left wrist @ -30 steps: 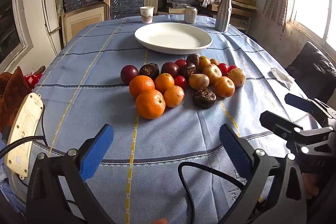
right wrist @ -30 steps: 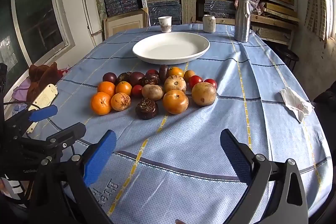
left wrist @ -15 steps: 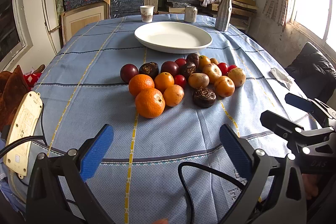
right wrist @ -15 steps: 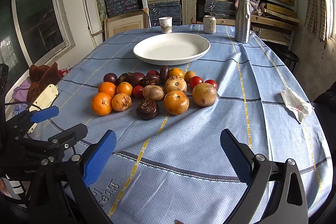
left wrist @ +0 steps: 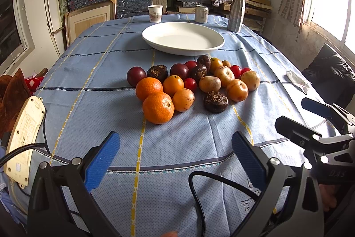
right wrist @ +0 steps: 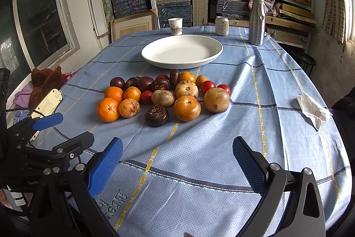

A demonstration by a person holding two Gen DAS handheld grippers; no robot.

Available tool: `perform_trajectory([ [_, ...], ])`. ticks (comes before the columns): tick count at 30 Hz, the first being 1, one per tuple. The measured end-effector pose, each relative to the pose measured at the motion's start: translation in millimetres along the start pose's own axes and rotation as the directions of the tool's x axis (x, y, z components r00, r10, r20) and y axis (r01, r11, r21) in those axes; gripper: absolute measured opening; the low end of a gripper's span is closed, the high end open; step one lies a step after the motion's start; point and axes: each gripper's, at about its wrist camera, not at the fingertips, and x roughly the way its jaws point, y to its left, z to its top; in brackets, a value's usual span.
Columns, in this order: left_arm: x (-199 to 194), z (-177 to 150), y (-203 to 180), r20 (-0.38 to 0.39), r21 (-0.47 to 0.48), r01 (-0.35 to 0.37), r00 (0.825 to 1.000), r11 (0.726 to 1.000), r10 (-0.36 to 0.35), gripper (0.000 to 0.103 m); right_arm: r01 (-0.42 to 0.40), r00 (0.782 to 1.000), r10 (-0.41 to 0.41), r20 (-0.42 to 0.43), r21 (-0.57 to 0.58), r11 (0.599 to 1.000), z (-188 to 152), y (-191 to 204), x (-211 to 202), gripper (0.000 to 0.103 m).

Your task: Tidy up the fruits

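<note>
Table: blue checked cloth carries everything.
Plate: empty, just behind the fruit.
Fruit pile: tight cluster, mid-table — take an edge piece like the near orange first.
Left hand-held gripper: jaws wide, empty.
Right hand-held gripper: likewise — approach low.

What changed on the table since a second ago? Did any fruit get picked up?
Almost nothing changed. Both views crept slightly forward toward the fruit pile, so the grippers edged closer. No fruit was picked up: the left gripper and right gripper stay open and hold nothing. The white plate is still bare, and every fruit lies where it did.
</note>
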Motion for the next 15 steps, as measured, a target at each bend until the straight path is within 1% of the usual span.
perform_trajectory([
  [15,0.4,0.0,0.0,-0.003,0.000,0.000,1.000,1.000,0.000,0.099,0.000,1.000,0.000,-0.001,0.001,1.000,0.3,0.0,-1.1,0.100],
])
